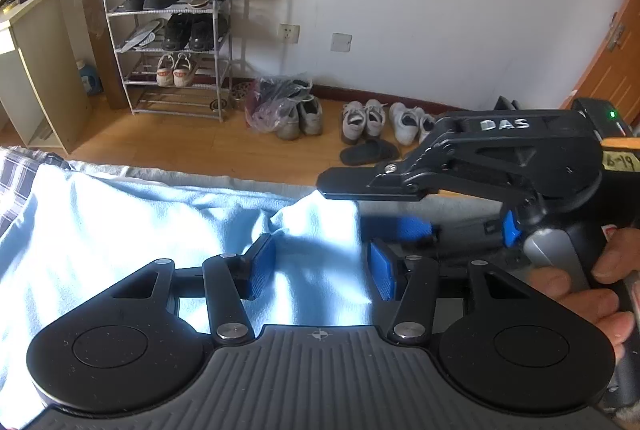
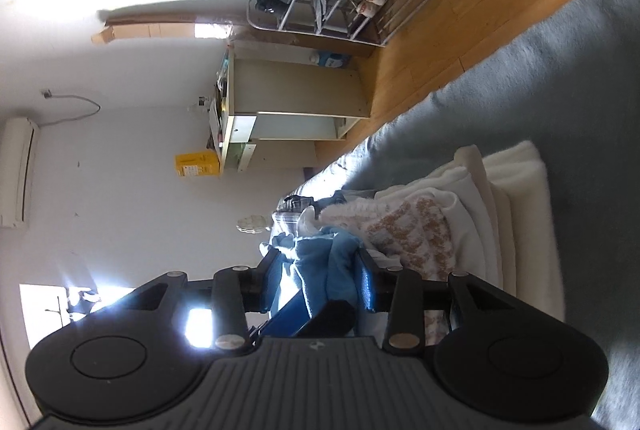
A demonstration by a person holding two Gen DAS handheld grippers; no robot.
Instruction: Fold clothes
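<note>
A light blue cloth (image 1: 120, 230) is spread across the lower left of the left wrist view, one fold rising between the left gripper (image 1: 322, 270), whose blue pads (image 1: 264, 264) are seen apart and not pressing it. At centre right, the right gripper (image 1: 384, 206) is held by a hand (image 1: 600, 290). In the right wrist view, bunched blue cloth (image 2: 320, 270) is seen clamped between the right gripper (image 2: 320, 280) pads. A stack of folded clothes (image 2: 460, 222) lies right of centre. A shoe rack (image 1: 172, 42) at upper left is filled with shoes (image 1: 176, 70).
</note>
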